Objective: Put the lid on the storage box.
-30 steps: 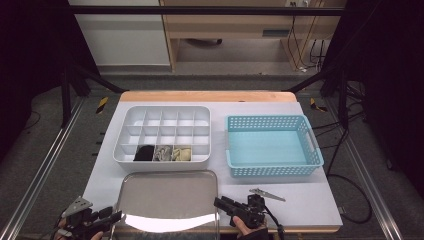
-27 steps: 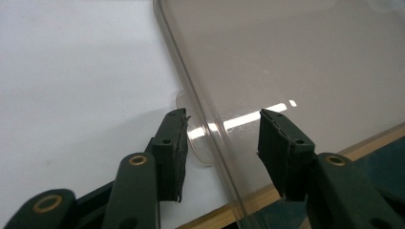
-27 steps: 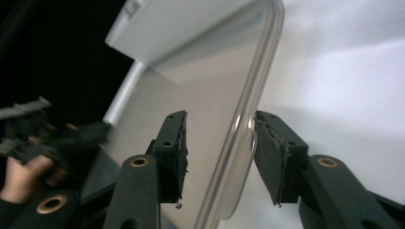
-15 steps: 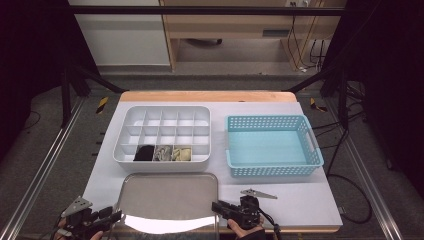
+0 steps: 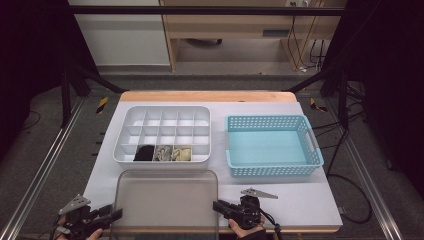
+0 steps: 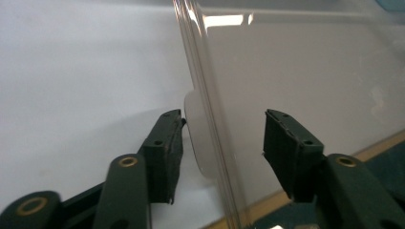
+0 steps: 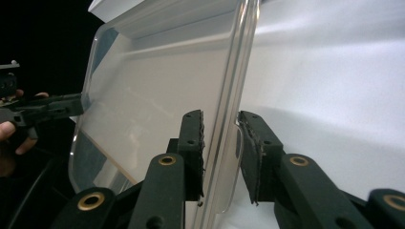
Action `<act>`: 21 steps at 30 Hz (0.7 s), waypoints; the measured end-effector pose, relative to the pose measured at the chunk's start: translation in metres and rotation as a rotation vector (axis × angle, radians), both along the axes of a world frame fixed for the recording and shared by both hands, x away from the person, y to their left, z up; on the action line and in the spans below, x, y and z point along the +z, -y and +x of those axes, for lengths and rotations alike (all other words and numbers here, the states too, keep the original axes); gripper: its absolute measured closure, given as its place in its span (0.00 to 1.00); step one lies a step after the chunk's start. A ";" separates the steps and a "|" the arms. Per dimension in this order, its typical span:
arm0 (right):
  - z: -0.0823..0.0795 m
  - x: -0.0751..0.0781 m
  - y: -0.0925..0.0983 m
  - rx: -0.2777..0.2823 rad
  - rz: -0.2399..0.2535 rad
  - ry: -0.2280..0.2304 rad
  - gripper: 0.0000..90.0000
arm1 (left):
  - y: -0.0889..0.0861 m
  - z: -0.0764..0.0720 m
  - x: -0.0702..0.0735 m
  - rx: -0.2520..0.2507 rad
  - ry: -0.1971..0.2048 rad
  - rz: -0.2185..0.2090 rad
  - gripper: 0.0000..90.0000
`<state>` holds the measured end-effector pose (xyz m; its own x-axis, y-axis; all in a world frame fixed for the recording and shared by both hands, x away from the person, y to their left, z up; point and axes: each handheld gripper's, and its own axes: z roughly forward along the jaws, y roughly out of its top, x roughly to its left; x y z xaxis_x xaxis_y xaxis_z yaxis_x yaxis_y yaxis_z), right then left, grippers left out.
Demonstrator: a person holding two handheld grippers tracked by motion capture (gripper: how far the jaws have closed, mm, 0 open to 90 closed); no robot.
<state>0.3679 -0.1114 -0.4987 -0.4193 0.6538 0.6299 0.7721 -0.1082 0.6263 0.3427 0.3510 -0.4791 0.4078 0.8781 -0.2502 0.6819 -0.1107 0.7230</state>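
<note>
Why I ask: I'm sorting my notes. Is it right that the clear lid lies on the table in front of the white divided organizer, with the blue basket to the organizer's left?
Not quite: in the high view the blue basket sits to the right of the white divided organizer, not its left. The clear lid does lie in front of the organizer.

Glossy clear plastic lid (image 5: 167, 200)

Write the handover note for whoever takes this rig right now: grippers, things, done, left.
Left gripper: jaws open astride the clear lid's left rim, just been opening, not gripping.
Right gripper: jaws astride the lid's right rim, just been closing, a small gap still shows.
Lid lies flat at the table's near edge, in front of the white divided box; blue basket to the right.
Done: both grippers placed on the lid.
Left: probably grip, lift, set it on the box.
</note>
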 end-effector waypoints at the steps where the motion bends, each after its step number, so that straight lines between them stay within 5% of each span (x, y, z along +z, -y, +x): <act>1: 0.000 0.001 0.000 0.002 -0.004 0.003 0.80 | 0.000 0.001 0.000 0.001 -0.003 -0.007 0.49; 12: 0.000 0.004 -0.001 0.015 -0.030 0.025 0.80 | -0.005 0.013 -0.002 -0.043 -0.024 -0.054 0.56; 21: 0.000 0.009 -0.001 0.020 -0.035 0.022 0.81 | -0.010 0.006 0.004 -0.008 -0.002 -0.113 0.68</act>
